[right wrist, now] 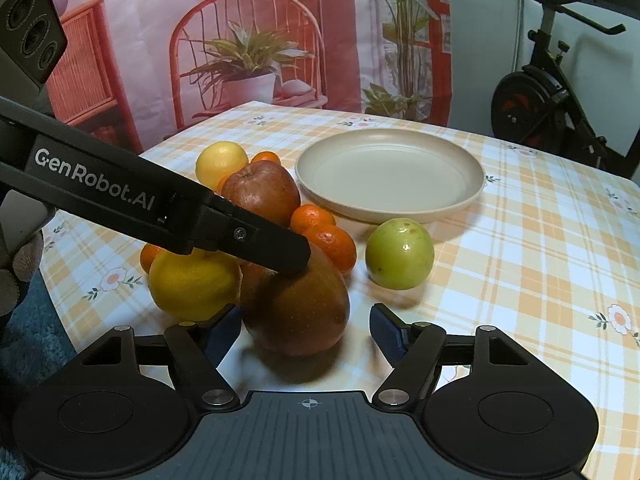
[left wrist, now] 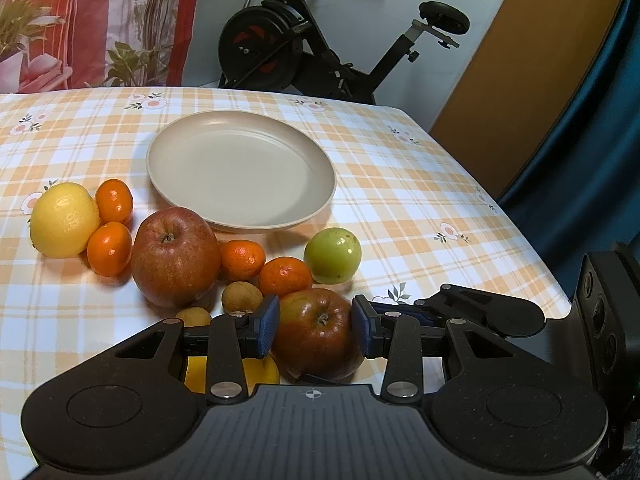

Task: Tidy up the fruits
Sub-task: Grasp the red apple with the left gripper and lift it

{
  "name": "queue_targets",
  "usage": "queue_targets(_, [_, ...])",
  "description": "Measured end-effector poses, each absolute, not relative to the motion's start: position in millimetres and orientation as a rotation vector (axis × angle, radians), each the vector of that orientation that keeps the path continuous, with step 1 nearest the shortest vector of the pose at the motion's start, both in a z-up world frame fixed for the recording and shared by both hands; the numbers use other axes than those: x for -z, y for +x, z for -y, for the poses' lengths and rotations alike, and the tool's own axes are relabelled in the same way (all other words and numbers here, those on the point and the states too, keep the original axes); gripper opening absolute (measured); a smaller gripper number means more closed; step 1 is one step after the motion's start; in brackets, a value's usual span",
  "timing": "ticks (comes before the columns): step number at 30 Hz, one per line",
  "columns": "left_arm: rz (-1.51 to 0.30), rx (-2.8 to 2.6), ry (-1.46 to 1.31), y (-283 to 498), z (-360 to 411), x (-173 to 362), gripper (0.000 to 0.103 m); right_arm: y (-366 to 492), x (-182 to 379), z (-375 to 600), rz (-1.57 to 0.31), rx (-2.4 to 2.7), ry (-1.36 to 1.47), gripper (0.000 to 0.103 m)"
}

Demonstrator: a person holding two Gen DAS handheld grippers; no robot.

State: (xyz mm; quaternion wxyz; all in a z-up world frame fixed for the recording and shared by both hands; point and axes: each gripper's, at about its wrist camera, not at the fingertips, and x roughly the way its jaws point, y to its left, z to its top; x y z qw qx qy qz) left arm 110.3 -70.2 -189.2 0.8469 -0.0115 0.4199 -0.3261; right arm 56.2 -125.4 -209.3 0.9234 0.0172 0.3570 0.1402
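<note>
Left tongs clamp a red apple at the near edge of the fruit pile.

The left tongs [left wrist: 316, 322] press their blue pads against both sides of a round red-brown apple [left wrist: 318, 332] on the orange-checked counter [left wrist: 400, 184]. The right tongs [right wrist: 306, 326] stand wide around the same apple, pads not touching it. Farther off lies an empty beige round plate [left wrist: 240, 168]; a green apple [left wrist: 333, 255] sits just right of the small orange mandarins [left wrist: 285, 276].
</note>
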Motion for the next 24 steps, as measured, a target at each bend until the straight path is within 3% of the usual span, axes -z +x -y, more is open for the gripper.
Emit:
queue_targets(5, [-0.886, 0.687, -0.025, 110.4, 69.5, 189.7, 0.043, 57.5, 210.9, 124.3, -0.731, -0.318, 0.050, 0.056])
queue_targets(15, [-0.850, 0.697, -0.038, 109.9, 66.9, 175.6, 0.043, 54.5, 198.4, 128.6, -0.697, -0.317, 0.090, 0.055])
queue_targets(24, [-0.737, 0.693, -0.084, 122.2, 57.2, 133.4, 0.043, 73.4, 152.5, 131.6, -0.601, -0.342, 0.042, 0.055])
